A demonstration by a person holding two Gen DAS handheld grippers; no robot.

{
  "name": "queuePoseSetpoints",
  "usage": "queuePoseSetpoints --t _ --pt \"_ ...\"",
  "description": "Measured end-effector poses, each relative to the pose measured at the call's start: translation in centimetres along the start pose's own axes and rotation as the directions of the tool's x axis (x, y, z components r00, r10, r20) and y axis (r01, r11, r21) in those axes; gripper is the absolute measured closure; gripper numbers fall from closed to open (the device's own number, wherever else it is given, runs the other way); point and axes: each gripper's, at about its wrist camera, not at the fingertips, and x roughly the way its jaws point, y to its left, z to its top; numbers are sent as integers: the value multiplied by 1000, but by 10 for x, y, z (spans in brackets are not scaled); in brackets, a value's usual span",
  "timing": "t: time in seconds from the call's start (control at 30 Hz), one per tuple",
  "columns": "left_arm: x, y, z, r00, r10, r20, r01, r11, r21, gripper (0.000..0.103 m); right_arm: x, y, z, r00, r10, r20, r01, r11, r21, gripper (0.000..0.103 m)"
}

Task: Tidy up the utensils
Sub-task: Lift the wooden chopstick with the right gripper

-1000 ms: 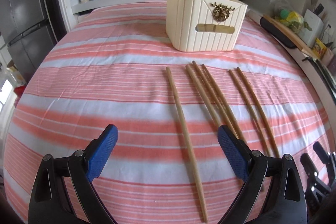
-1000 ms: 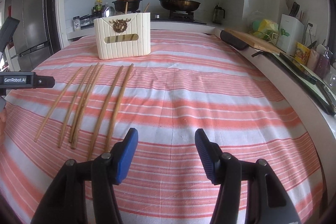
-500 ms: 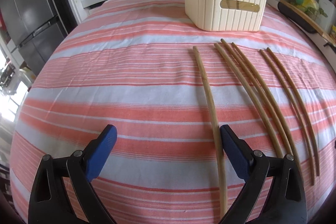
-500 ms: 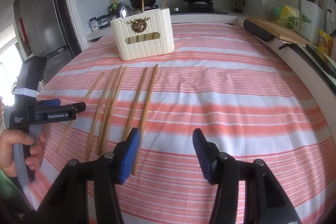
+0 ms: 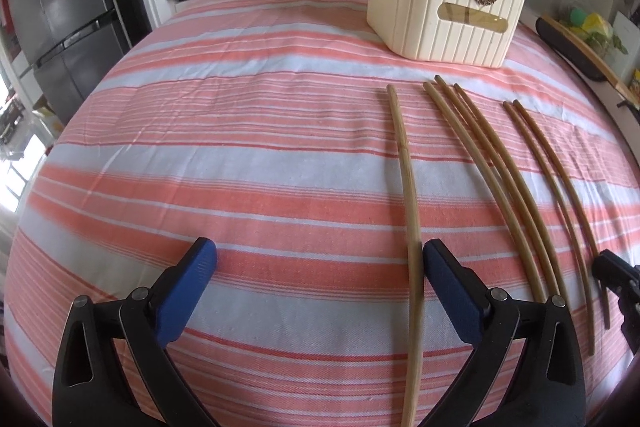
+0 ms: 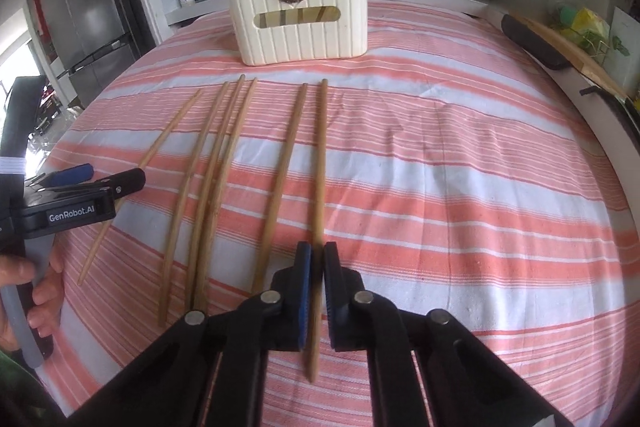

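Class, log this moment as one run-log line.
left gripper: open, beside leftmost chopstick | right gripper: shut on rightmost chopstick | holder: upright

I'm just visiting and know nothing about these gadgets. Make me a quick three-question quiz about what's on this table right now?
1. True or false: the right gripper is shut on the rightmost chopstick.
2. How many chopsticks lie on the striped tablecloth?
A. four
B. six
C. eight
3. Fill in: the left gripper is ____, with the leftmost chopstick lying just inside its right finger.

Key
1. True: its blue pads pinch the stick near its close end.
2. B: one alone, a group of three, then a pair, all in front of the cream utensil holder.
3. open
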Motion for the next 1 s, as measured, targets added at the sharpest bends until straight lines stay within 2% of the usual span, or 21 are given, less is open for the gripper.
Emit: queuePoseSetpoints --t 0.2,0.3,0.4,0.47,0.57,0.67,1.0 --pt "0 1 0 1000 -3 1 3 1000 0 1 -21 -19 -20 991 -137 -7 137 985 102 97" --pt "0 1 0 1000 -2 0 2 1000 1 1 -33 -26 -33 986 -168 -15 168 978 124 96" --pt "0 0 0 1000 2 -2 -2 1000 4 0 -40 -32 -39 983 -181 8 178 975 134 90" --pt "0 0 0 1000 2 -3 -2 1000 5 0 -38 -33 -41 987 -162 10 160 979 125 69" --pt "1 0 0 1000 1 -5 -1 1000 7 0 -35 -27 -39 989 -148 12 147 985 93 60" --pt "0 -1 0 1000 1 -5 -1 1000 7 0 -31 -21 -37 987 -162 14 161 986 45 59" --pt "0 -1 0 1000 1 -5 -1 1000 6 0 -31 -23 -40 990 -138 36 137 990 43 58"
